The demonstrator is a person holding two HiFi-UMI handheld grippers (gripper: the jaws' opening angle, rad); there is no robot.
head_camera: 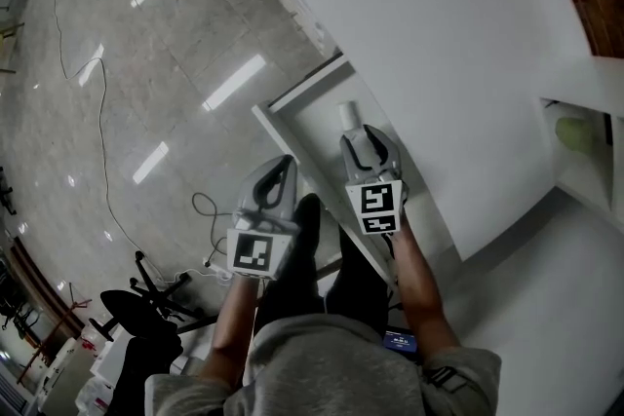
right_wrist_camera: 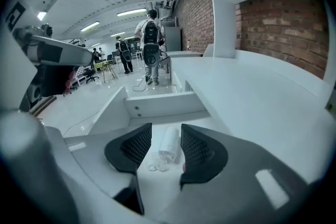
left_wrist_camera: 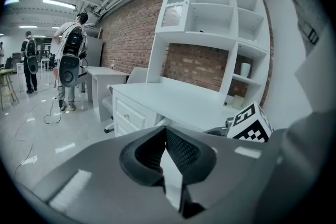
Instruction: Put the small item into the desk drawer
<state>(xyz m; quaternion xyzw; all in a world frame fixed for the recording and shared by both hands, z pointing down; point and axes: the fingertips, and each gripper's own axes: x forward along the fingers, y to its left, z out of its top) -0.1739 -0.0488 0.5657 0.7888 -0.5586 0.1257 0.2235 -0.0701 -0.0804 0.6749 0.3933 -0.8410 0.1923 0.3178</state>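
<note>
right gripper [head_camera: 368,137]: held out over the open drawer, jaws spread wide and released. In the right gripper view [right_wrist_camera: 166,129] nothing is being squeezed, and the pads [right_wrist_camera: 131,147] are seen standing off to either side.

small item [head_camera: 348,115]: a little white roll, laid flat on the drawer floor. In the right gripper view [right_wrist_camera: 169,143] it's seen between the two pads, closer to the 3 o'clock one, with a bit of clear wrap trailing off its near end. Contact with that pad can't really be told.

drawer [head_camera: 304,91]: pulled out from the desk, white inside and out. Its front panel [right_wrist_camera: 163,105] is seen at 12 o'clock of the right jaws.

left gripper [head_camera: 284,162]: parked outside the drawer at about 8 o'clock of the right one, over the floor. In the left gripper view [left_wrist_camera: 165,131] the jaws are clenched tip to tip with nothing caught in them.

desk [head_camera: 439,34]: plain white top, at 2 o'clock of the drawer in the head view.

hutch shelves [left_wrist_camera: 210,18]: stacked on the desk, backed by a brick wall [left_wrist_camera: 131,34].

floor [head_camera: 146,63]: glossy tile, with a cable [head_camera: 102,141] snaked across it.

people [right_wrist_camera: 150,44]: seen standing well back in the room.
</note>
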